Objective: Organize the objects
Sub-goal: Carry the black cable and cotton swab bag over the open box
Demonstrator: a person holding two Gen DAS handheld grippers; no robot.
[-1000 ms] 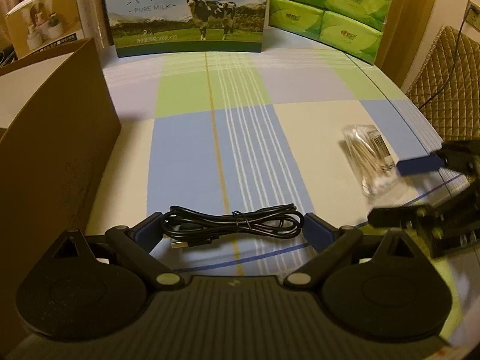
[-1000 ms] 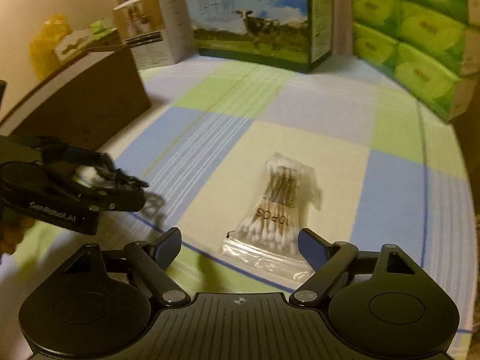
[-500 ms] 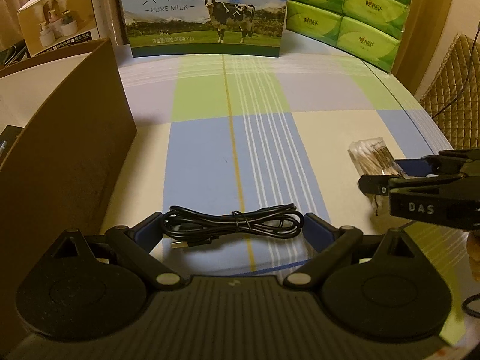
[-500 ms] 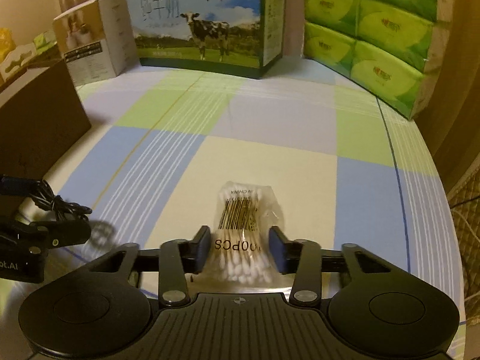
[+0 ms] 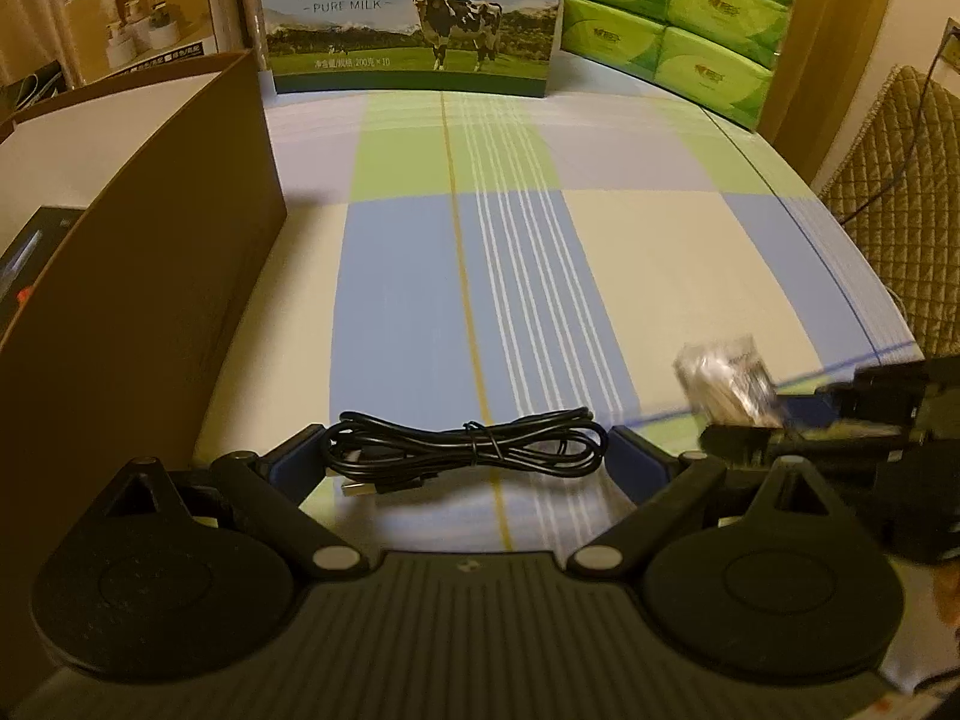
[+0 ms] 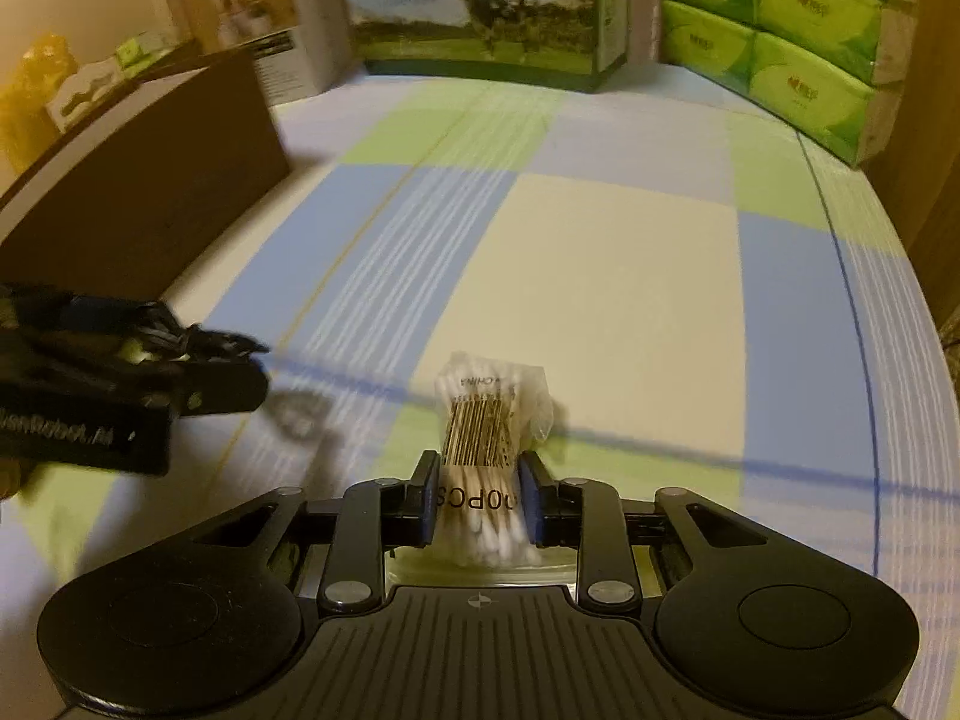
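Observation:
A coiled black cable (image 5: 540, 438) stretches between the blue pads of my left gripper (image 5: 465, 459), which is shut on it; it hangs above the checked tablecloth (image 5: 630, 276). In the right wrist view that left gripper (image 6: 204, 360) is at the left, with the cable's shadow on the cloth below. A clear bag of cotton swabs (image 6: 486, 420) stands between the pads of my right gripper (image 6: 478, 498), whose jaws are closing and press on the bag's sides. The left wrist view shows the bag (image 5: 726, 384) blurred, at the right gripper (image 5: 774, 420).
A tall brown cardboard box (image 5: 150, 240) stands along the left side. At the back are a milk carton box (image 5: 414, 18), stacked green tissue packs (image 5: 672, 18) and a white product box (image 5: 144, 18). A quilted chair back (image 5: 900, 180) is beyond the table's right edge.
My right gripper went from wide open around the swab bag to shut on it and moved with it towards the left gripper. The left gripper shifted slightly with the cable in it.

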